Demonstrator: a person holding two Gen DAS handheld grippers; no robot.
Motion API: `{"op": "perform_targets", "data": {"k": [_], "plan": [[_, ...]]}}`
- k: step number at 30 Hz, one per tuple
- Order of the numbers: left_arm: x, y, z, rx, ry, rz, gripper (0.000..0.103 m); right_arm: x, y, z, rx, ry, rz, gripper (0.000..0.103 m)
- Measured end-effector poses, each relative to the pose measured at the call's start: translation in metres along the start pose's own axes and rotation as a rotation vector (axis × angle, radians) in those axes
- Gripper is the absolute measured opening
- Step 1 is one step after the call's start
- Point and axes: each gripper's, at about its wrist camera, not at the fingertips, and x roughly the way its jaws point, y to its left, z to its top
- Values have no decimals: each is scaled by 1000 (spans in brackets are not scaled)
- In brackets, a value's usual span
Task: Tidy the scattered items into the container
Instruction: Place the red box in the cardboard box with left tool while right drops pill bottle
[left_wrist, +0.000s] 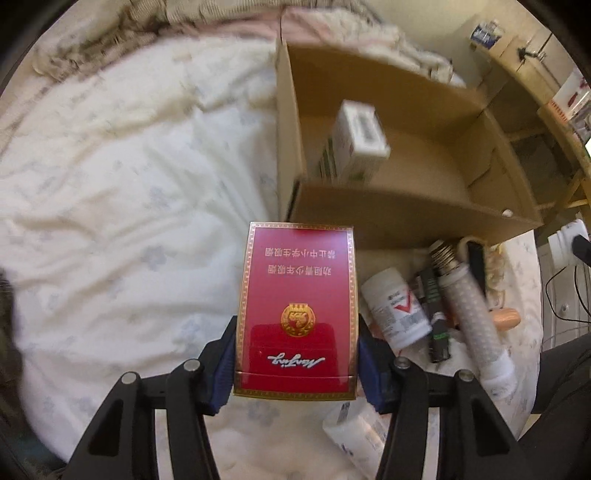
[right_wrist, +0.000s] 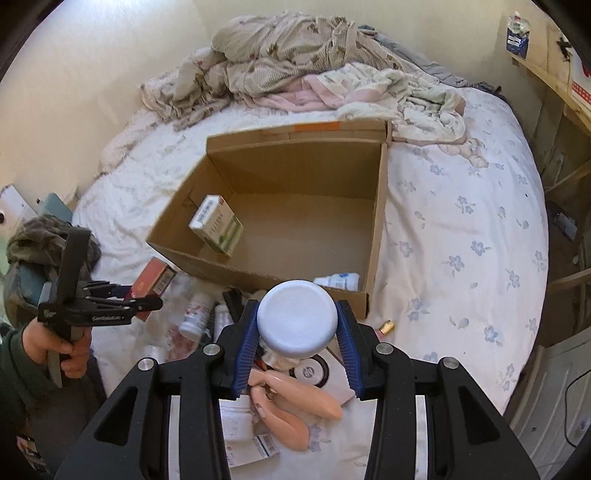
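Observation:
My left gripper (left_wrist: 297, 354) is shut on a red cigarette pack (left_wrist: 299, 295), with a blue pad on each long edge. The pack sits just short of the open cardboard box (left_wrist: 406, 218). In the right wrist view a hand holds that left gripper (right_wrist: 140, 295) at the box's near left corner, the red pack (right_wrist: 153, 278) in it. My right gripper (right_wrist: 297, 310) is shut on a jar with a round white lid (right_wrist: 297, 323), in front of the box (right_wrist: 295, 162). A white and green carton (right_wrist: 218, 225) stands inside at the left, and a white and blue item (right_wrist: 338, 280) lies in the near right corner.
Loose items lie on the flowered bedsheet before the box: a white bottle with a red tick (left_wrist: 397, 310), a ribbed white bulb (left_wrist: 472, 314), a dark tube (left_wrist: 436, 317), pink shoe-shaped pieces (right_wrist: 295, 398) and a gold cap (right_wrist: 387, 326). Crumpled bedding (right_wrist: 295, 66) lies behind the box.

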Motion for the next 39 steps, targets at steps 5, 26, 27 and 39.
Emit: {"op": "perform_targets", "data": {"k": [5, 26, 27, 39], "plan": [[-57, -24, 9, 11, -214, -14, 56, -38, 14, 8, -35, -193, 83, 44], [5, -80, 101, 184, -230, 118, 56, 85, 0, 72, -32, 7, -21, 44], [8, -81, 102, 187, -231, 129, 56, 90, 0, 73, -30, 24, -22, 44], [22, -84, 103, 185, -168, 125, 82, 117, 5, 71, -63, 104, -71, 81]]}}
